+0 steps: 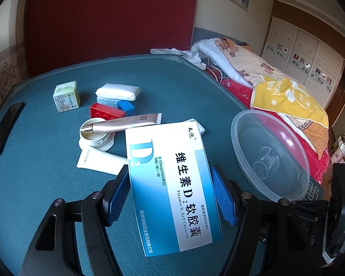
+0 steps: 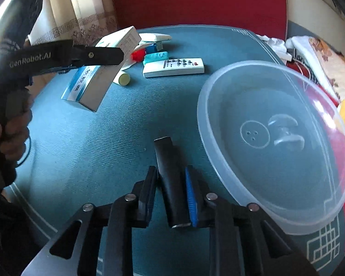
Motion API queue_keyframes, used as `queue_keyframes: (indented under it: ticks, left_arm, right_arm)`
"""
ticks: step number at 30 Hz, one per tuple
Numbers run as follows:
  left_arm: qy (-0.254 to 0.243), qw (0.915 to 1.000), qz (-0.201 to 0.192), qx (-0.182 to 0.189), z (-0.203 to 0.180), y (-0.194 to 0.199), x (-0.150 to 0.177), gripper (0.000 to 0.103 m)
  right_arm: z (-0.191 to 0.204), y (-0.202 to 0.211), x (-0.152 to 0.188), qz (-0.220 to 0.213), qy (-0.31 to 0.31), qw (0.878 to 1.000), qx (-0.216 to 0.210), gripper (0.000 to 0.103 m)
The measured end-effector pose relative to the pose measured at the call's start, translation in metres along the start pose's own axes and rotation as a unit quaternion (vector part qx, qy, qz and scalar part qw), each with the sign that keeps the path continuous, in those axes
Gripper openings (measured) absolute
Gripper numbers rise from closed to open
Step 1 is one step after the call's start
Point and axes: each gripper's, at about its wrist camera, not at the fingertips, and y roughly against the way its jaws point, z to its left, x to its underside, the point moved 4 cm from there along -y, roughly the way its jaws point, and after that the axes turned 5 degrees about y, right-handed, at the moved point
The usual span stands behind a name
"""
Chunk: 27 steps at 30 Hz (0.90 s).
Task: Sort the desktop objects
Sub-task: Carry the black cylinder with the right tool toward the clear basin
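Clamped between the blue pads of the left gripper, low in the frame, a white-and-blue medicine box hangs tilted above the table, its long axis running away from the camera. At right, the clear plastic bowl sits empty, near the box. Right gripper is closed on a slim black bar, bowl just to its right.

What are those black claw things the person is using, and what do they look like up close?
They are hand-held grippers. The left gripper and right gripper each have two black fingers on hinged black links with silver pivot pins, and ribbed blue pads on the inner faces. The left one's side reads "GenRobot.AI" in pale letters, above a black pistol-style handle.
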Motion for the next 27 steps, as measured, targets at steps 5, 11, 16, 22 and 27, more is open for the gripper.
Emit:
queue_keyframes:
  ticks: [5,11,16,22,27]
  left_arm:
    - [-0.002,1.0,0.001,-0.001,-0.001,0.0,0.001,0.072]
    - [-0.014,0.9999,-0.003,-0.003,-0.009,0.002,-0.002,0.072]
    - [-0.03,0.9995,-0.005,-0.001,-0.024,0.002,-0.005,0.072]
    - [-0.06,0.9982,-0.006,0.01,-0.051,-0.003,-0.01,0.072]
    - [-0.083,0.9962,-0.004,0.027,-0.077,-0.012,-0.014,0.072]
  right_arm:
    - [0.003,0.003,-0.002,-0.012,-0.011,0.999,-0.039,0.022]
    - [-0.008,0.03,-0.012,-0.063,-0.049,0.993,-0.084,0.022]
    - [-0.029,0.055,-0.021,-0.109,-0.079,0.988,-0.074,0.022]
    - [-0.073,0.069,-0.017,-0.128,-0.12,0.984,-0.026,0.022]
    - [-0.111,0.073,-0.01,-0.122,-0.159,0.979,0.034,0.022]
